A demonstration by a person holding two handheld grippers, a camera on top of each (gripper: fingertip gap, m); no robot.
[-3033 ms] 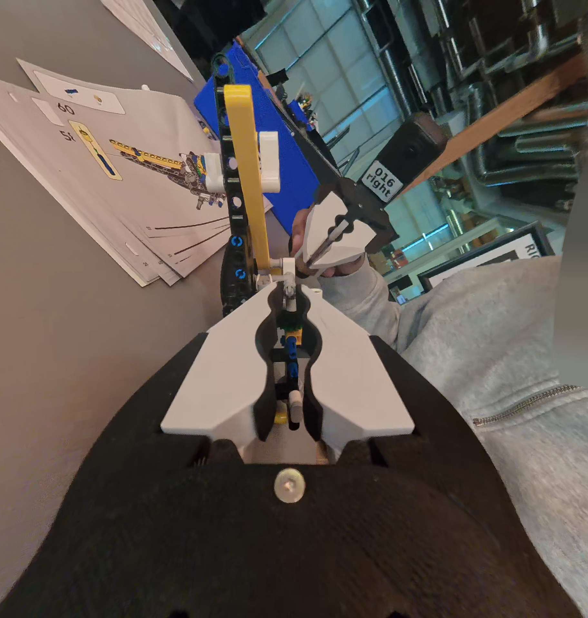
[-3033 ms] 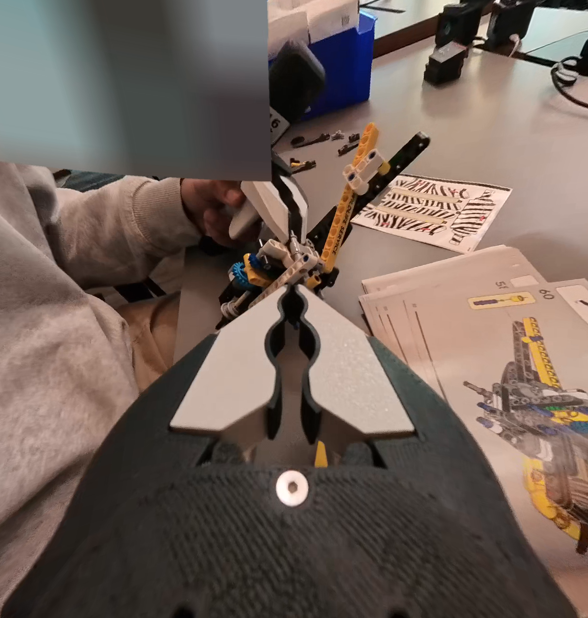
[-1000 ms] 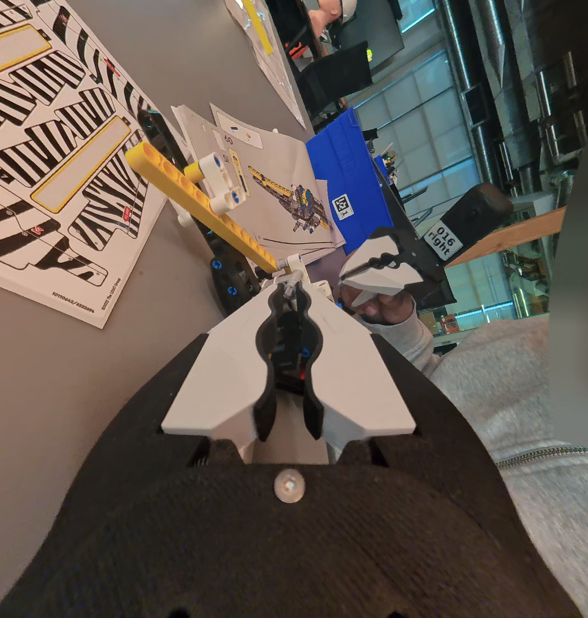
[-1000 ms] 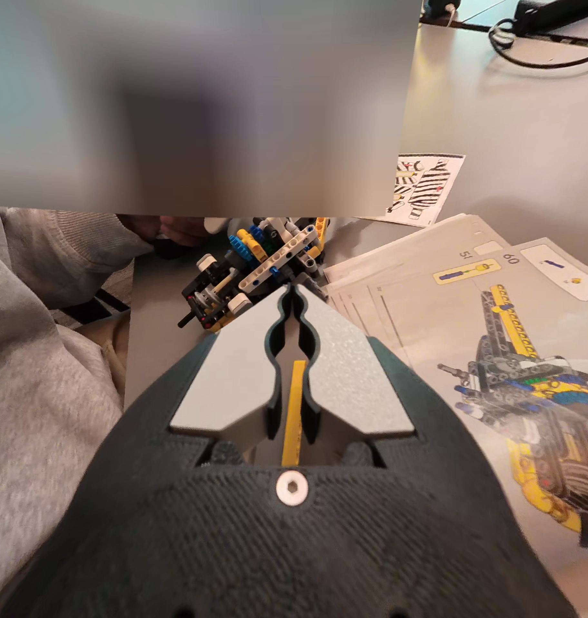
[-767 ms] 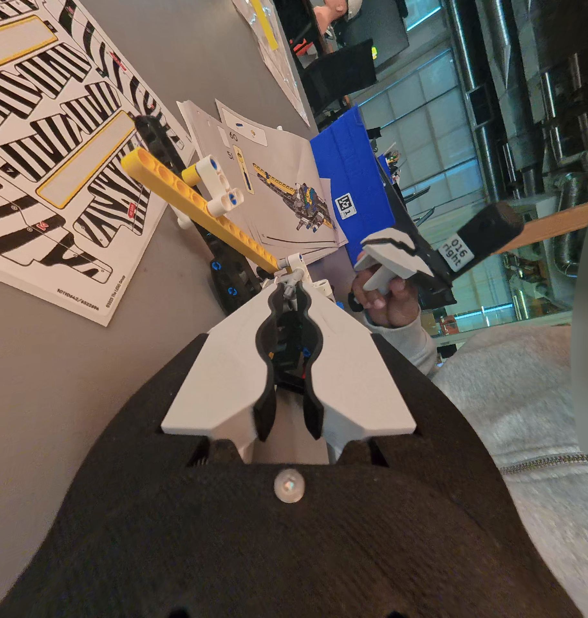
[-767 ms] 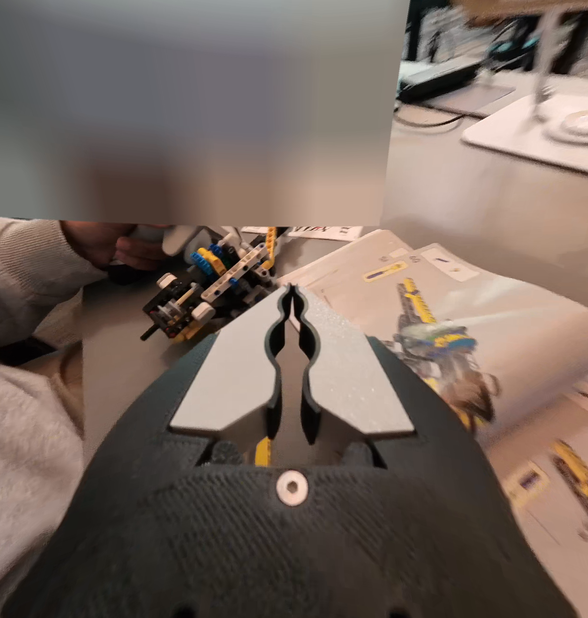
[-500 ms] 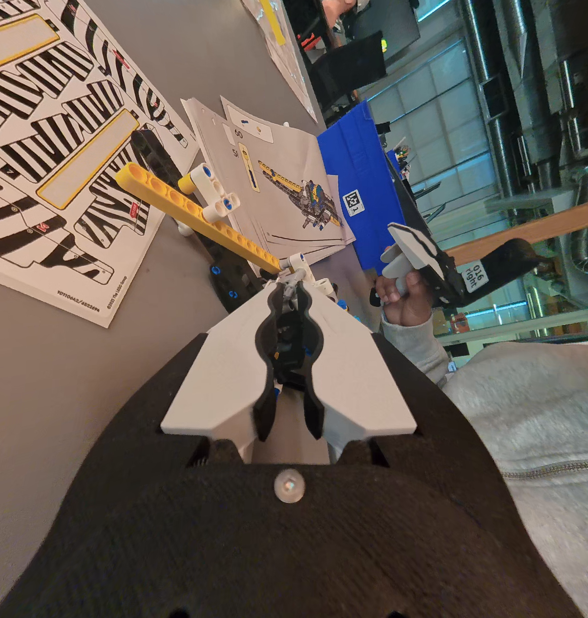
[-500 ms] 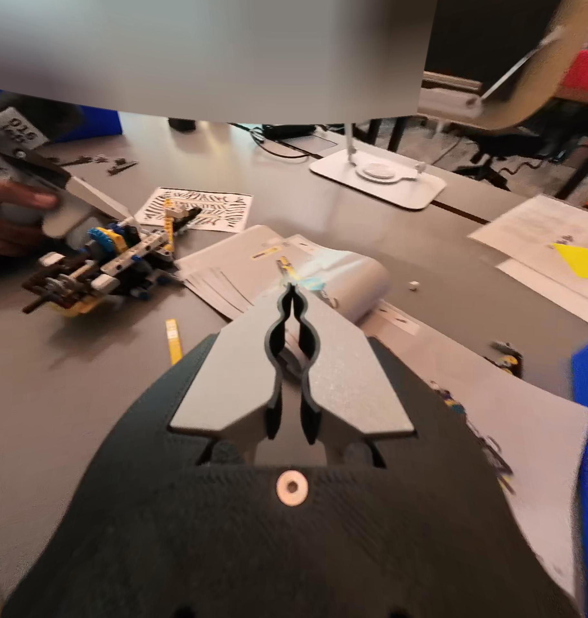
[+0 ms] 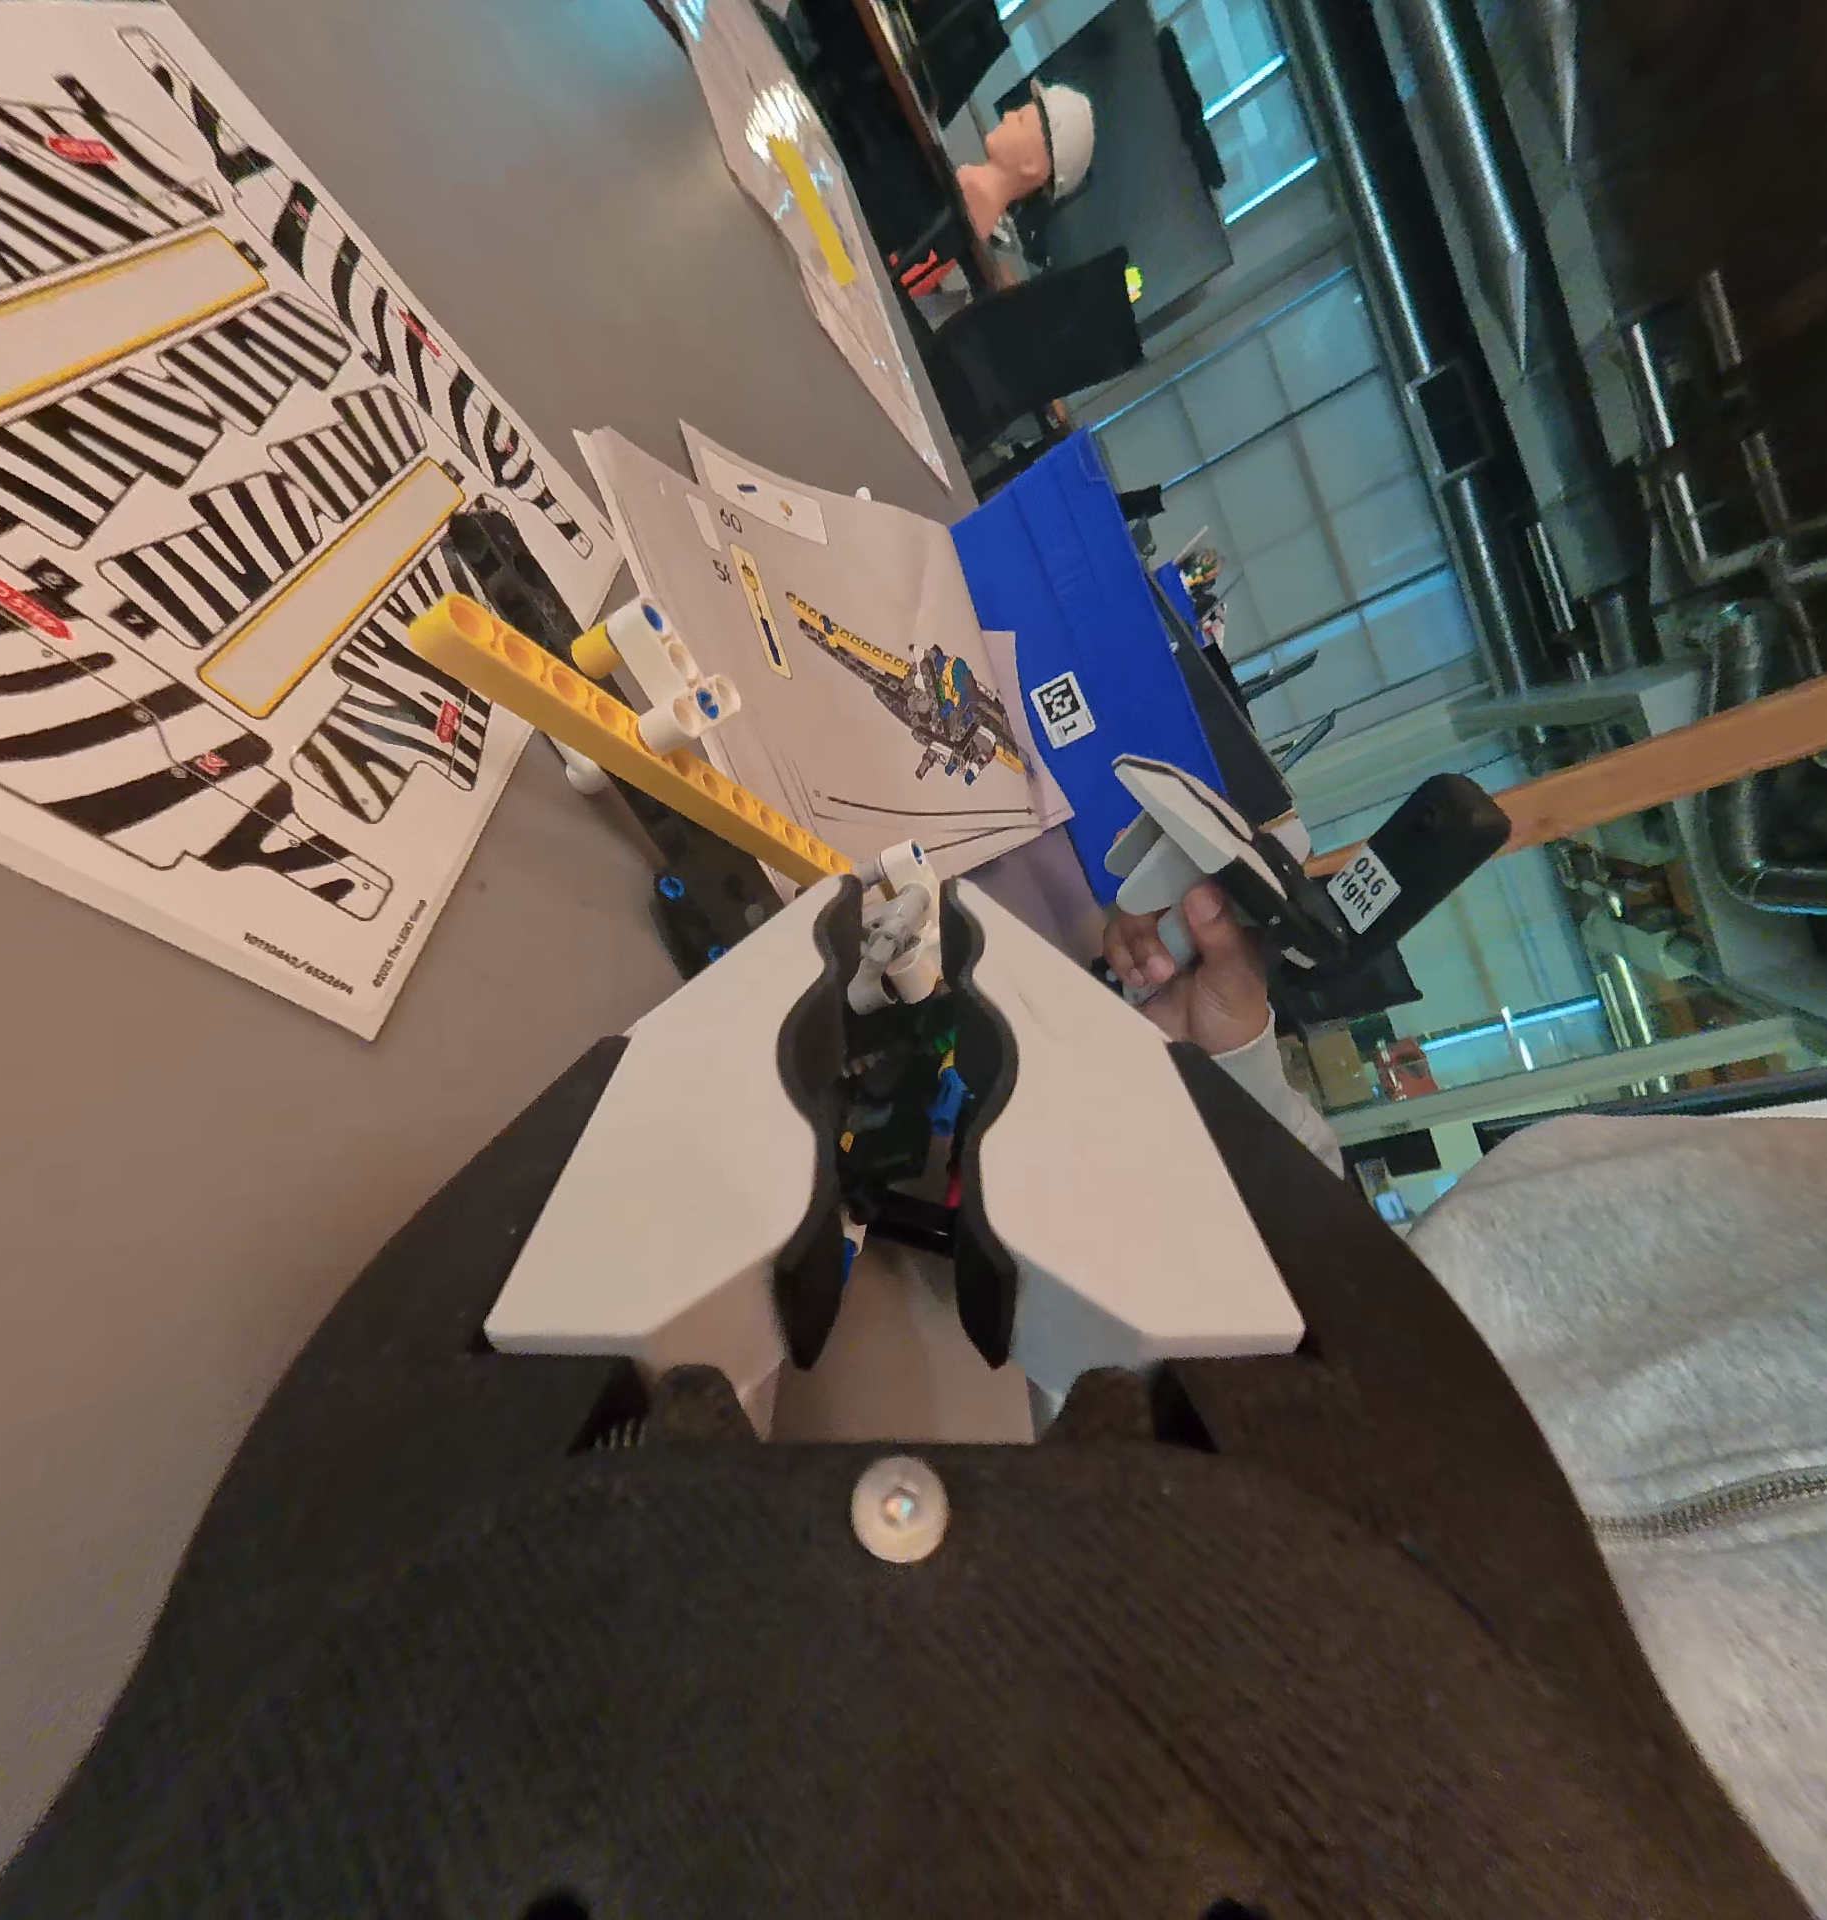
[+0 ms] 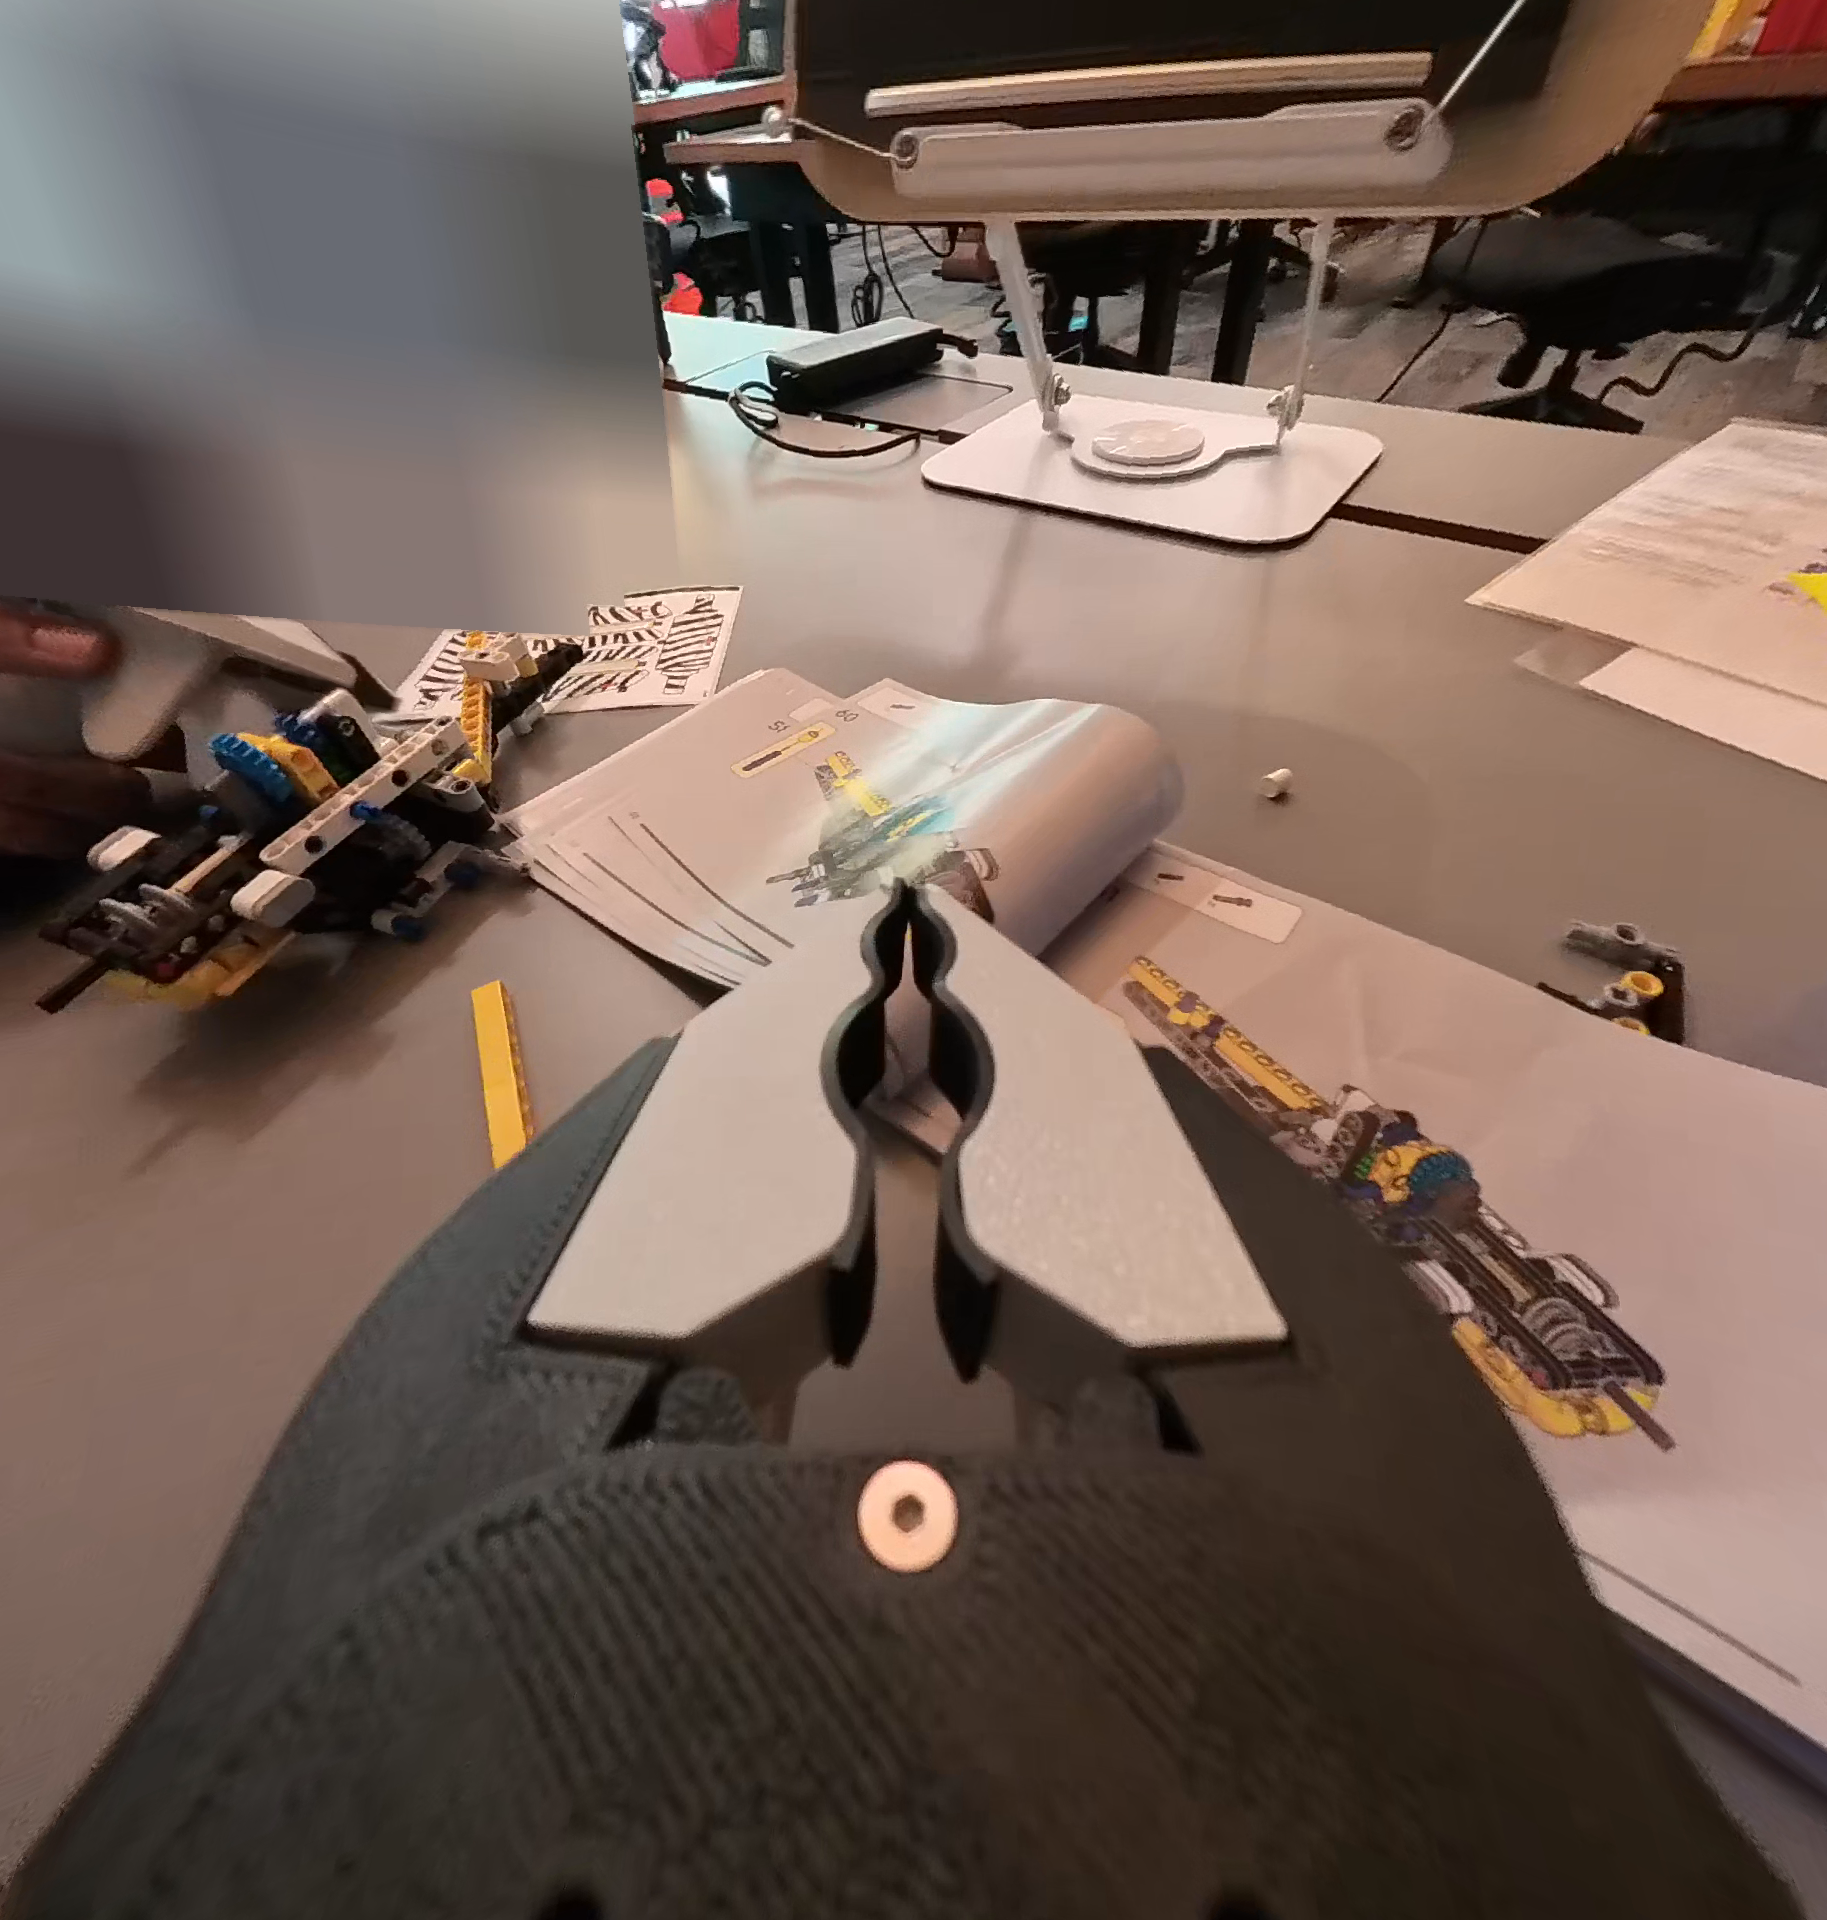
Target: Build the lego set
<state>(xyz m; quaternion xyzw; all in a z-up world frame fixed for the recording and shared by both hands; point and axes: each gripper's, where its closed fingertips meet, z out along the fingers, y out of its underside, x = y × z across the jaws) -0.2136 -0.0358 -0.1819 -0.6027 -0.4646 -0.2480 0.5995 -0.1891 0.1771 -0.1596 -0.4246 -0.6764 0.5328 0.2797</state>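
The half-built lego model (image 10: 296, 831), black, yellow, blue and white, rests on the grey table at the left. My left gripper (image 9: 893, 914) is shut on its near end, and a long yellow beam (image 9: 618, 727) sticks out past the fingertips. It also shows in the right wrist view (image 10: 213, 665). My right gripper (image 10: 904, 904) is shut on the near edge of an instruction booklet page (image 10: 1044, 769), which is lifted and curled. It also shows in the left wrist view (image 9: 1200, 831), to the right of the model. A loose yellow beam (image 10: 501, 1070) lies on the table by the booklet.
A zebra-striped sticker sheet (image 9: 161, 468) lies beyond the model. A blue bin (image 9: 1075, 644) stands behind the booklet. A small white piece (image 10: 1275, 781) and loose parts (image 10: 1626, 966) lie to the right. A monitor stand (image 10: 1148, 457), a power adapter (image 10: 857, 358) and papers (image 10: 1719, 582) are at the back. Spacing between my two grippers at the tips: around 20 centimeters. The small white piece (image 10: 1275, 781) is about 15 centimeters from my right fingertips.
My right gripper has left the model and swung right, lifting and curling the booklet page. My left gripper has lowered the model from upright onto the table.
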